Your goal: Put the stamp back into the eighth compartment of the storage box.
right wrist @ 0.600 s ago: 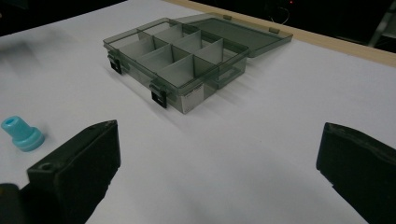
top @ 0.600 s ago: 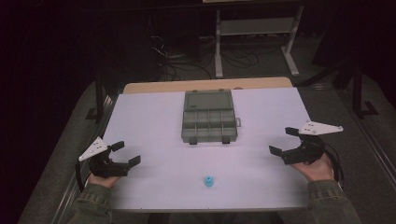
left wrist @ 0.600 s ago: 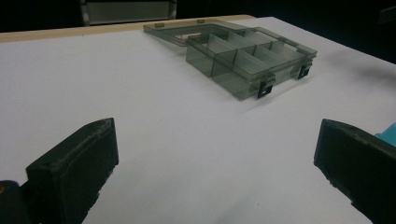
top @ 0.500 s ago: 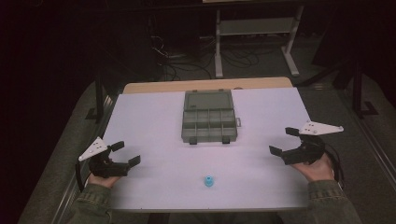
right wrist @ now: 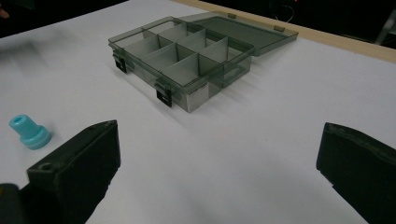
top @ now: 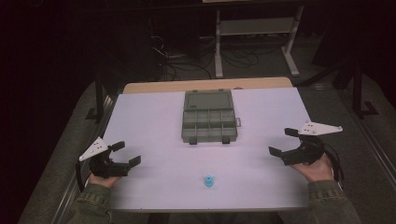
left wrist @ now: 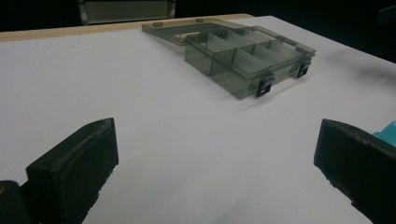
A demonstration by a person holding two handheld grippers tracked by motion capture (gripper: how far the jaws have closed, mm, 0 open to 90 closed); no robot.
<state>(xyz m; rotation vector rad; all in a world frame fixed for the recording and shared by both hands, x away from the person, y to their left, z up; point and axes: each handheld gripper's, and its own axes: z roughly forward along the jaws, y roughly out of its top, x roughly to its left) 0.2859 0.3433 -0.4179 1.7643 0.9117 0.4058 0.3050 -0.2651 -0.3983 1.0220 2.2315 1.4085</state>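
The bench carries a white surface with a wooden strip showing along its far edge. A grey translucent compartment box sits at the centre of the far half, its lid folded fully open and lying flat on the far side. The dividers form two rows of compartments; all visible compartments appear empty. Two dark latches hang on the near wall of the box, seen in the right gripper view.

A small blue part (a stepped cylinder with a hole in its top) stands upright on the bench near the middle of the near edge, well apart from the box and between the two grippers.

The left gripper is held at the near left of the bench, jaws spread wide with nothing between them. The right gripper is held at the near right, jaws likewise wide apart and empty. Each carries a grey three-cornered plate on top. Both point inward toward the bench centre. Neither touches the box or the blue part.
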